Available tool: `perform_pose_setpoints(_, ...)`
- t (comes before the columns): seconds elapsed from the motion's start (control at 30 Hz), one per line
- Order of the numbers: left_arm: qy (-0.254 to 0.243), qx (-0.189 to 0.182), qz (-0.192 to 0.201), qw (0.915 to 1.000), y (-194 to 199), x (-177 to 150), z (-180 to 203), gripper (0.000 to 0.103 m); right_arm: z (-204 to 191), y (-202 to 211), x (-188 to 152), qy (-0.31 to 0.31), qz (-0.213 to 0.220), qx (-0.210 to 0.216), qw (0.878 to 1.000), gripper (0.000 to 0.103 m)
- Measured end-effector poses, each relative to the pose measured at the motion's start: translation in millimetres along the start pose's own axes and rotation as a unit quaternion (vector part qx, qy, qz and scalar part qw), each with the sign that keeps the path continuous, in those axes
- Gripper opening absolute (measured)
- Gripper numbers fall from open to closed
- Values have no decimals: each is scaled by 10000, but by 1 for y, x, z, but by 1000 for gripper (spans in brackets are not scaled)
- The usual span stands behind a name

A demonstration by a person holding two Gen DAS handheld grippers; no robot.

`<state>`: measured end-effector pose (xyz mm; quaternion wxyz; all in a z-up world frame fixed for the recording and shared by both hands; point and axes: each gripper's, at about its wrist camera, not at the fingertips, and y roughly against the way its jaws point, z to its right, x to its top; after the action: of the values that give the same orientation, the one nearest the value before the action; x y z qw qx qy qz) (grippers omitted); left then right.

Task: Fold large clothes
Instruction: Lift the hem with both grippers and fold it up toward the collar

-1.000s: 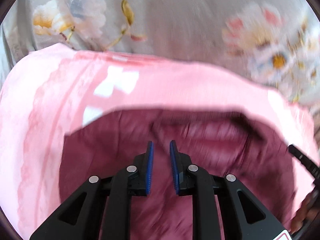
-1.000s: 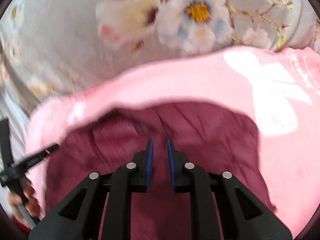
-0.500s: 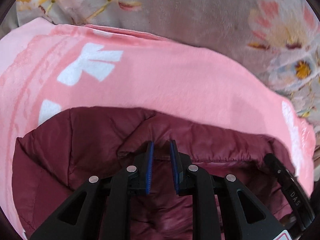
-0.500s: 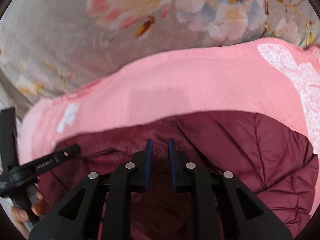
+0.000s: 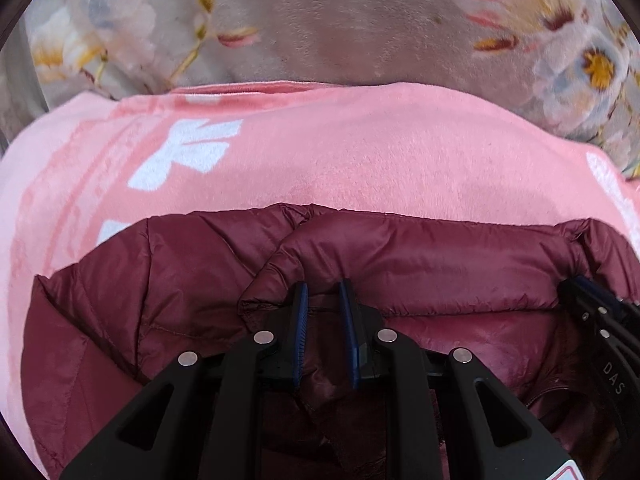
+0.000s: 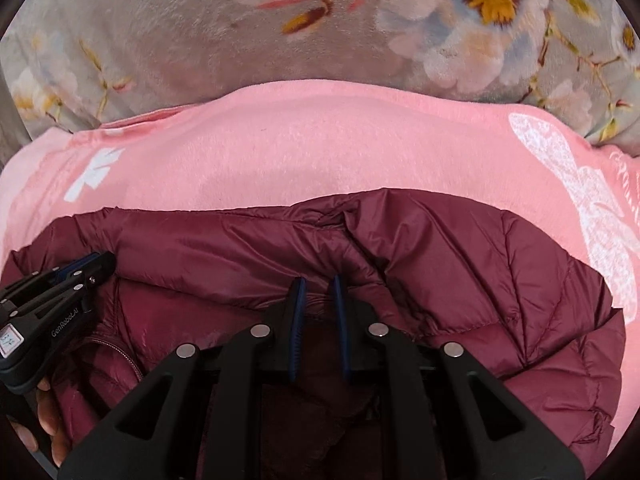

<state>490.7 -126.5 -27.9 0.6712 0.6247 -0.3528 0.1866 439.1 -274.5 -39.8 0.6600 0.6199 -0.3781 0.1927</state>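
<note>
Both cams ride right on the tools, looking forward and down along the fingers, super close to the puffy maroon quilted jacket (image 5: 420, 260). Left view catches the right tool (image 5: 592, 304) at its right edge, and the right view catches the left tool (image 6: 80, 268) at its left edge. Both share the pink fleece blanket (image 6: 320, 148) and the grey floral bedspread (image 5: 340, 20).

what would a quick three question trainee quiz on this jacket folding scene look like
1. True or false: the puffy maroon quilted jacket lies on a green towel.
2. Which gripper has jacket fabric between its blue pads? A) left gripper only B) right gripper only C) both
3. Fill in: under the pink fleece blanket with white bows lies a grey blanket printed with ____.

Key: 1 false; 2 C; 3 flowers
</note>
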Motion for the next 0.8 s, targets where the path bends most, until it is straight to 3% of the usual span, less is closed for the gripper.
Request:
perform_pose_setpoints(0.27, -186, 208, 8, 9996, -1, 2, 5, 18, 1, 0, 0, -13, -9, 34, 10000, 14)
perform_pose_setpoints(0.8, -239, 249, -4, 9994, -2, 3, 5, 18, 0, 1, 1, -27, -30, 52, 10000, 15)
